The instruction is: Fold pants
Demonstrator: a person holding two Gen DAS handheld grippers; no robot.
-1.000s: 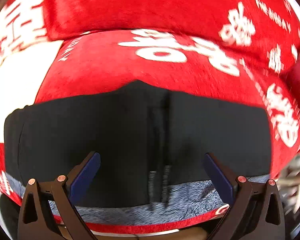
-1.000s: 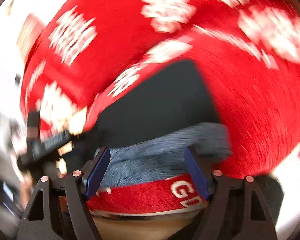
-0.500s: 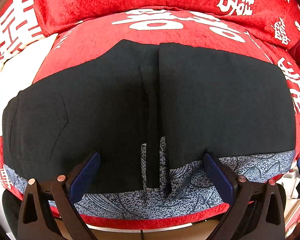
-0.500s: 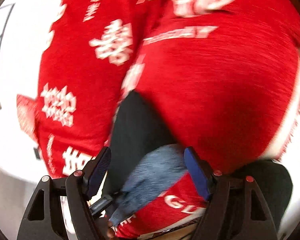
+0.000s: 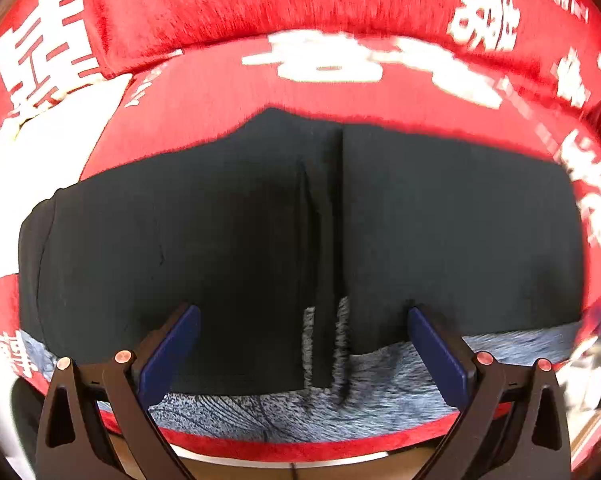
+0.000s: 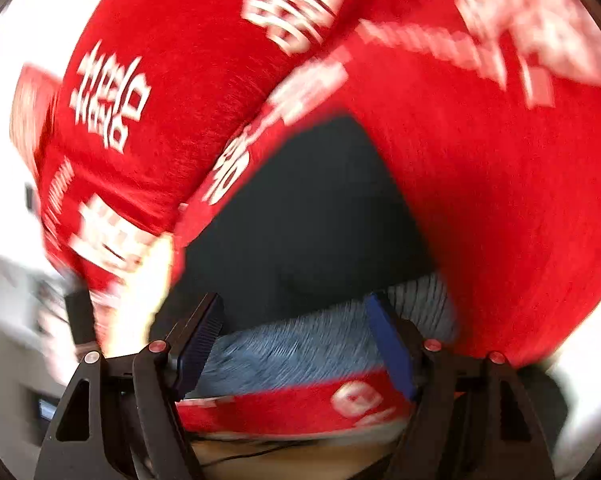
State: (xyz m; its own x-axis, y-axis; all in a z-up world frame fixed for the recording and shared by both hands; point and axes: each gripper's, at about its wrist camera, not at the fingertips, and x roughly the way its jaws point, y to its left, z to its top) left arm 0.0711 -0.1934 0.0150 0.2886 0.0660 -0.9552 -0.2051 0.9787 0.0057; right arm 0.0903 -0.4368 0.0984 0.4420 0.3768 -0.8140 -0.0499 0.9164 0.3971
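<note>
1. Left wrist view shows a big red cover (image 5: 228, 92) with white signs on it. It fills most of the picture, and more red cloth rises at the far side.
2. Black pants (image 5: 460, 232) lie flat on the red cover. They stretch from far left to far right. A dark line runs down the middle, where two edges of the black cloth meet.
3. A blue-grey patterned cloth (image 5: 380, 404) lies under the near edge of the pants. A strip of red shows nearer still.
4. The left gripper (image 5: 302, 350) points down at the near edge of the pants. Its two blue fingers (image 5: 168, 354) are spread wide with nothing pinched between them.
5. Right wrist view is blurry. The pants (image 6: 316, 220) show as a dark patch on the red cover (image 6: 500, 200), with the blue-grey cloth (image 6: 292, 354) near the camera.
6. The right gripper (image 6: 296, 344) is spread wide too. It pinches nothing.
</note>
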